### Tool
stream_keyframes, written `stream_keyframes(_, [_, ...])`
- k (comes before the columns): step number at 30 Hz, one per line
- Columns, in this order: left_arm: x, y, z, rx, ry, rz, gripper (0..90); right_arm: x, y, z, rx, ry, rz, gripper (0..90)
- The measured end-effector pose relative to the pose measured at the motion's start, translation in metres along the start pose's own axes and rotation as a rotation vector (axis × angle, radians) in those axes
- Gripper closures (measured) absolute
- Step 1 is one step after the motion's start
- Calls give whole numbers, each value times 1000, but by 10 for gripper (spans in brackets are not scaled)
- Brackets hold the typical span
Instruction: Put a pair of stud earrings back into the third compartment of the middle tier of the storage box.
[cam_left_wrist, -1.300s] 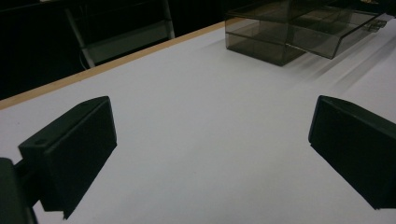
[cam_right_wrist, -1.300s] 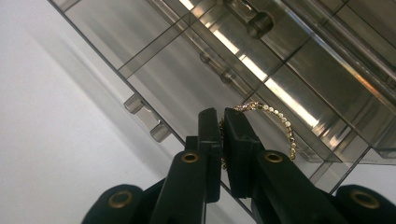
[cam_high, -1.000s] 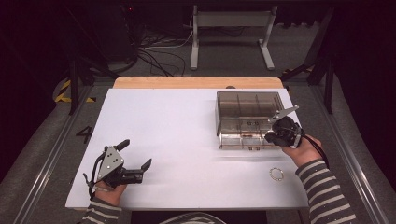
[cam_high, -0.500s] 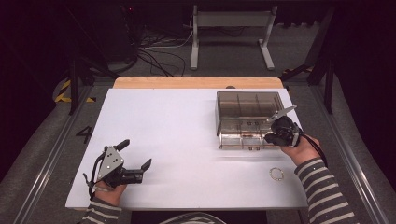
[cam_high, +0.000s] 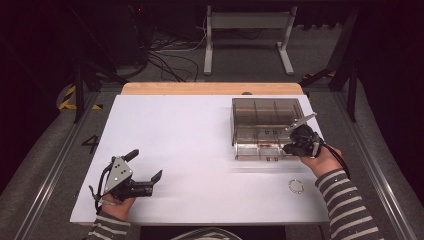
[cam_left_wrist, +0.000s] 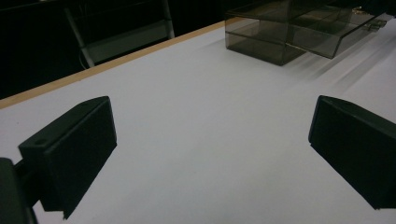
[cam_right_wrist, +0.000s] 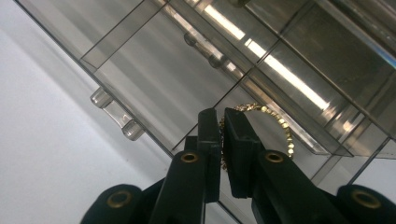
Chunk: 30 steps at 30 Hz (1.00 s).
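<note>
Nothing moved since earlier; right claw (cam_right_wrist: 223, 135) still pinches gold bracelet (cam_right_wrist: 275, 122) over box (cam_high: 250, 107)
Next: release into compartment; left claw (cam_left_wrist: 210, 154) wide, idle

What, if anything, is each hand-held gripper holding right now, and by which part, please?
The right hand-held gripper pinches a gold beaded bracelet at its rim, over the clear smoky plastic compartment box. The left hand-held gripper holds nothing.
</note>
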<state>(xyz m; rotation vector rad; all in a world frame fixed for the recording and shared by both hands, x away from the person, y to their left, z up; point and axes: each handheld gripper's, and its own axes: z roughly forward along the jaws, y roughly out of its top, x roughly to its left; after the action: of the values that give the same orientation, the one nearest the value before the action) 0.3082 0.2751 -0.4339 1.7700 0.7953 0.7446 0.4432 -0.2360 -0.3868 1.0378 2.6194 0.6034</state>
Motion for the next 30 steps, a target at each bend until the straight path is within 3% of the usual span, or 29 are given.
stream_keyframes(10, [0, 0, 0, -3, 2, 2, 17, 0, 0, 0, 2, -1, -1, 851])
stream_keyframes(18, [0, 0, 0, -3, 2, 1, 17, 3, 2, -2, -15, 0, -4, 794])
stream_keyframes(30, [0, 0, 0, -1, 2, 2, 17, 14, 0, -26, -109, -3, -3, 633])
